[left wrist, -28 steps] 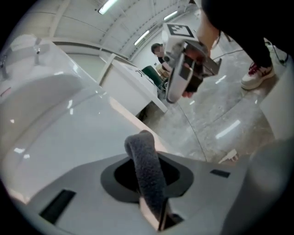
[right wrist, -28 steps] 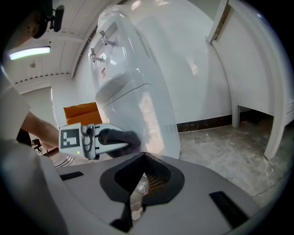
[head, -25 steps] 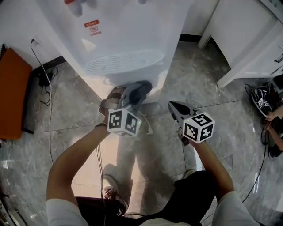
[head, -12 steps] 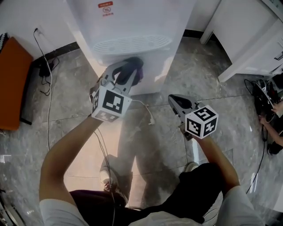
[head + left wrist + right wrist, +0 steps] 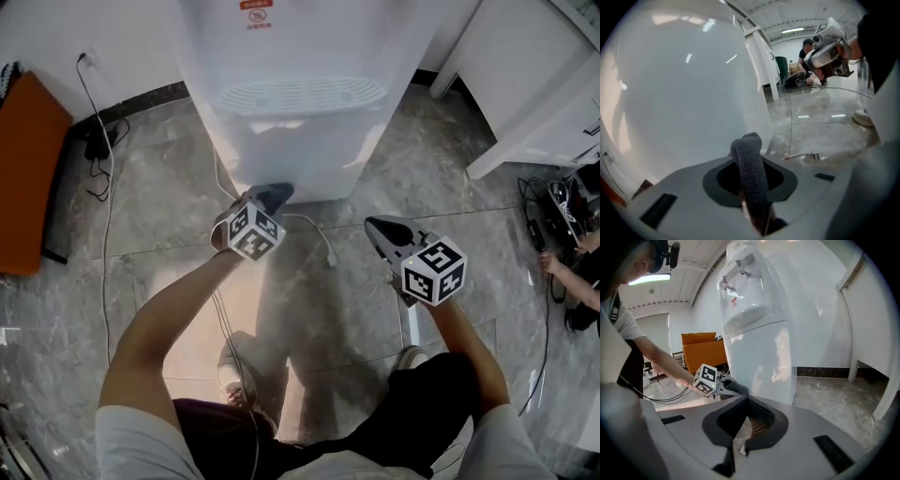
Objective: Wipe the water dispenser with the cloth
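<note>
The wiping is under way, prob. on the lower part of the body. The left tongs (image 5: 271, 196) are clenched on a dark grey cloth (image 5: 751, 171), which stands up from between them as a rolled fold. In the head view the end of the cloth is at the white front of the water dispenser (image 5: 302, 141), low down, just above the floor, at the near-left corner. The right gripper view agrees: the cloth meets the lower edge of the dispenser, w/ the marker cube just behind it.

The right tongs (image 5: 382, 229) are closed w/ nothing between them. They hang above the grey stone floor (image 5: 441, 187), to the right of the dispenser and apart from it, i.e. they take no part in the wipe now.

How much is done I cannot read from the surface. The white panel shows only reflections, no wet streaks and no dirt, so cleaned vs. uncleaned areas look the same. Judging by position alone, the low front is in work. What seems left: the grille tray (image 5: 302, 95), the taps (image 5: 744, 263) at the top, and the sides, esp. the right one.

A white cable (image 5: 317, 234) w/ a plug lies on the floor just beside the base, near the cloth. It could catch on the tongs in low strokes.
</note>
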The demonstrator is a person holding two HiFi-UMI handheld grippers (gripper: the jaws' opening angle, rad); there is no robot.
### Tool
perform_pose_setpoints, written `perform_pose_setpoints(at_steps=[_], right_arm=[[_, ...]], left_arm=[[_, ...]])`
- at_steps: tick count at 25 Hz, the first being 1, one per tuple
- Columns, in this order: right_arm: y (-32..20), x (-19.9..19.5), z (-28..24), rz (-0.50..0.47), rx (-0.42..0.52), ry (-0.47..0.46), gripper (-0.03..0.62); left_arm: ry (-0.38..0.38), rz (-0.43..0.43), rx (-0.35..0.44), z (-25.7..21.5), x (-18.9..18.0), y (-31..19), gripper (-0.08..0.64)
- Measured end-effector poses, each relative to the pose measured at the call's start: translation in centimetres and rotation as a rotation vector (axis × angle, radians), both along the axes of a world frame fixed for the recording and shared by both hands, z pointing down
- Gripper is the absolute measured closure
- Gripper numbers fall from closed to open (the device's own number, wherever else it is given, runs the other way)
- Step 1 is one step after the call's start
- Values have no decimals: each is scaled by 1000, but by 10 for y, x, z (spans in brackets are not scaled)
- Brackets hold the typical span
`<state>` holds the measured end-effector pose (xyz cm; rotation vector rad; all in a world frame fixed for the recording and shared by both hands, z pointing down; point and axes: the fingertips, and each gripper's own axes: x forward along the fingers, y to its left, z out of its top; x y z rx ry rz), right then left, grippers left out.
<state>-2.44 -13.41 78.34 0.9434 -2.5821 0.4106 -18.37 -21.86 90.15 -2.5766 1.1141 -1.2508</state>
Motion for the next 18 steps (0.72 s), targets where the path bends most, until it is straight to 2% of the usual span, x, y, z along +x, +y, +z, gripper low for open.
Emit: perform_pose_setpoints(at_steps=[3,6,9,12,18], right_arm=[[0,4,-1,22,-5,-5,584],[0,6,2,40,-12,-11,584],[2,-3,9,33,-19,-24,584],[5,-15,10,-13,-11,-23,584],[6,-25,8,-40,-2,-45,584]], left_arm=[[36,-18,-90,21,-11,0,486],[51,-9,-91,12,-19,2,486],[89,-13,-27,-9,-35,4,486],[189,-25,65,-50,-49,4,486],[268,49,216,-125,-57,5,486]])
